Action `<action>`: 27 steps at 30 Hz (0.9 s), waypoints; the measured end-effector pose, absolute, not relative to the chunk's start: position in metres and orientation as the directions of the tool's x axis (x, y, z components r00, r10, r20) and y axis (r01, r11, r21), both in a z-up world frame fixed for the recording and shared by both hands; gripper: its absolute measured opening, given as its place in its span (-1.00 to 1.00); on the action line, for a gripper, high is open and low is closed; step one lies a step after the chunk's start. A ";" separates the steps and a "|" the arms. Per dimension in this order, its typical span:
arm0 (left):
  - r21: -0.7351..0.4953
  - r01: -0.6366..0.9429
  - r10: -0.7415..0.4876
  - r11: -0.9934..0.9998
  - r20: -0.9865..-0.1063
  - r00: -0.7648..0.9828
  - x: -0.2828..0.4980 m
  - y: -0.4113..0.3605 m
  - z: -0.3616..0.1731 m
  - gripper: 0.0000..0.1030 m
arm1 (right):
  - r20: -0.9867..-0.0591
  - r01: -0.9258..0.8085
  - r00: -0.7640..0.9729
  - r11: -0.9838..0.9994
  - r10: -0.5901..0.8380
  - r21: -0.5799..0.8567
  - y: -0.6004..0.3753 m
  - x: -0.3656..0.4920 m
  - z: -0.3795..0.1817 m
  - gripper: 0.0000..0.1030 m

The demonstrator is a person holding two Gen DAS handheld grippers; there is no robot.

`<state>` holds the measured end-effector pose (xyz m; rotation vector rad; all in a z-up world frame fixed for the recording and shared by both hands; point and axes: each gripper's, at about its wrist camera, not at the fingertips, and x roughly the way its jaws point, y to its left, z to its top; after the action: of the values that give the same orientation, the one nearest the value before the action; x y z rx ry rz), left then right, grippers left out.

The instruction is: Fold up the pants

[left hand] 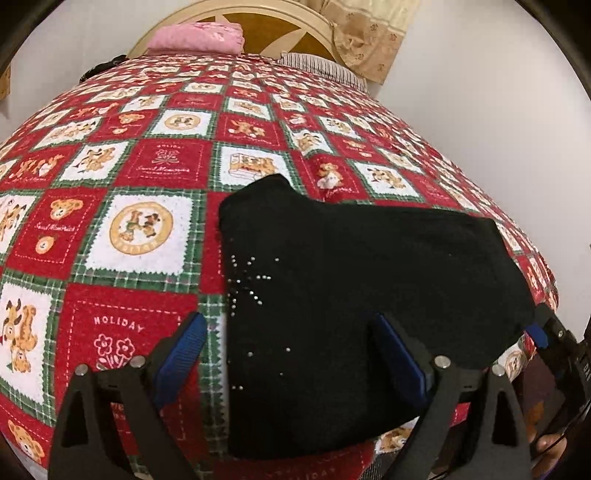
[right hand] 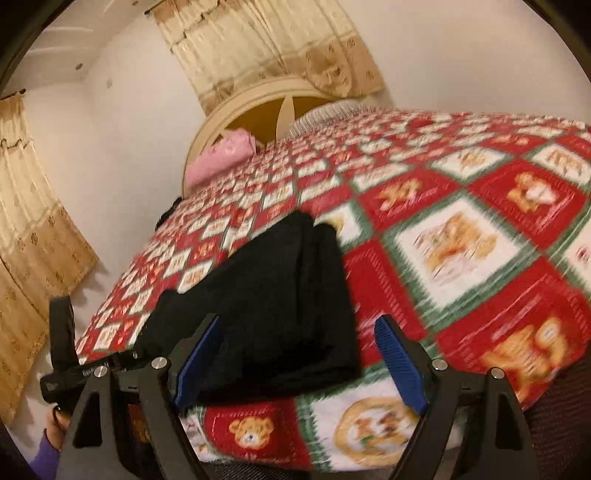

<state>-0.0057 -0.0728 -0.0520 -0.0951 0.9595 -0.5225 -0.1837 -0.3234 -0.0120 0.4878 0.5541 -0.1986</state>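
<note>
Black pants (left hand: 351, 288) lie folded into a compact pile on the bed, with small rhinestones near their left edge. My left gripper (left hand: 291, 332) hovers over their near left part, open; one pad is over the bedspread, the other over the cloth. In the right wrist view the pants (right hand: 280, 295) run away from me in stacked layers. My right gripper (right hand: 299, 339) stands open at their near end, its pads apart and pressing on nothing. A blue pad (left hand: 535, 334) of the right gripper shows at the pants' right corner.
A red, white and green bear-print bedspread (left hand: 129, 229) covers the bed. A pink folded cloth (left hand: 199, 37) and a striped pillow (left hand: 321, 66) lie by the cream headboard (left hand: 273, 18). Curtains (right hand: 258, 48) hang behind. A purple sleeve (right hand: 46, 458) shows low left.
</note>
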 end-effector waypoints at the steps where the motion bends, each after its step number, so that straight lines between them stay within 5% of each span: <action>1: -0.302 0.383 -0.465 0.873 -0.755 0.463 -0.006 -0.073 -0.053 0.90 | -0.563 0.316 0.825 0.869 -0.053 0.381 -0.326 -0.182 -0.013 0.65; 11: -0.285 0.413 -0.471 0.865 -0.747 0.469 -0.010 -0.075 -0.053 0.93 | -0.556 0.199 0.812 0.813 0.176 0.548 -0.311 -0.165 -0.031 0.65; 18: -0.331 0.424 -0.515 0.843 -0.725 0.457 -0.009 -0.072 -0.055 1.00 | -0.475 0.203 0.862 0.738 0.178 0.644 -0.333 -0.176 -0.031 0.65; 25: -0.249 0.446 -0.462 0.860 -0.751 0.472 -0.014 -0.083 -0.056 1.00 | -0.527 0.206 0.835 0.797 0.159 0.568 -0.322 -0.162 -0.030 0.65; 27: -0.240 0.444 -0.452 0.863 -0.759 0.469 -0.013 -0.084 -0.056 1.00 | -0.543 0.216 0.829 0.816 0.137 0.536 -0.319 -0.158 -0.030 0.37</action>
<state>-0.0129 -0.0843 -0.0560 -0.0097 0.9327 -0.5489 -0.1584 -0.3191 -0.0301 0.6238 0.6024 -0.0453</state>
